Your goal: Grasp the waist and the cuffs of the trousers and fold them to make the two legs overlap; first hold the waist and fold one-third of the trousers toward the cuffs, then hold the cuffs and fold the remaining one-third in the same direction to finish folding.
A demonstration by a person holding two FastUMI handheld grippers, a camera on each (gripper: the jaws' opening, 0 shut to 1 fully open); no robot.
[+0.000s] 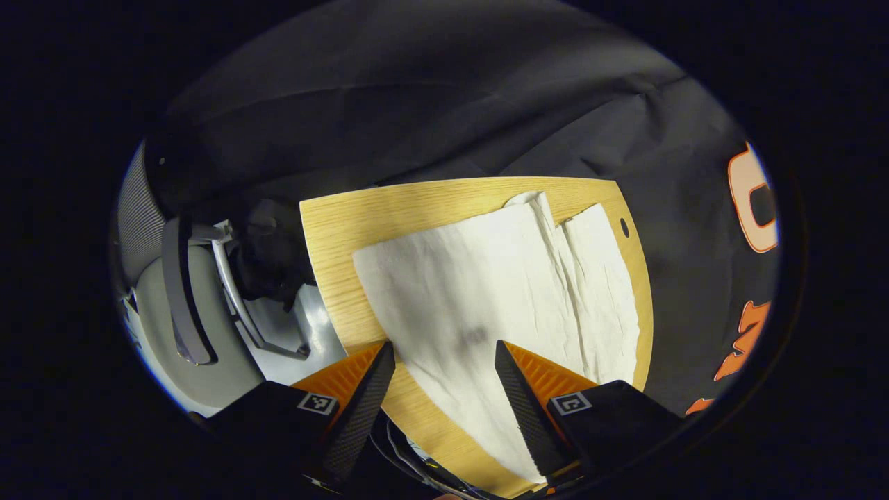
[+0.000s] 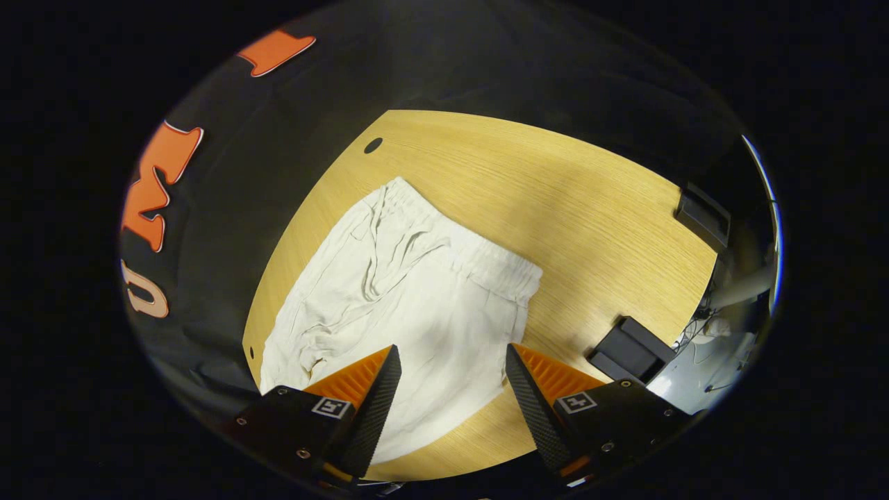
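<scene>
White trousers lie flat on a light wooden table. In the left gripper view the two legs run away from me toward the far edge, the cuffs near the table's rim. My left gripper hovers open above the near leg, nothing between its fingers. In the right gripper view the waist end shows, its elastic band pointing to the far side, with wrinkles on the left half. My right gripper hangs open above the cloth below the waistband, apart from it.
The wooden table has a small hole near its far left corner. Dark clamps sit on its right edge. An office chair stands to the left of the table in the left gripper view.
</scene>
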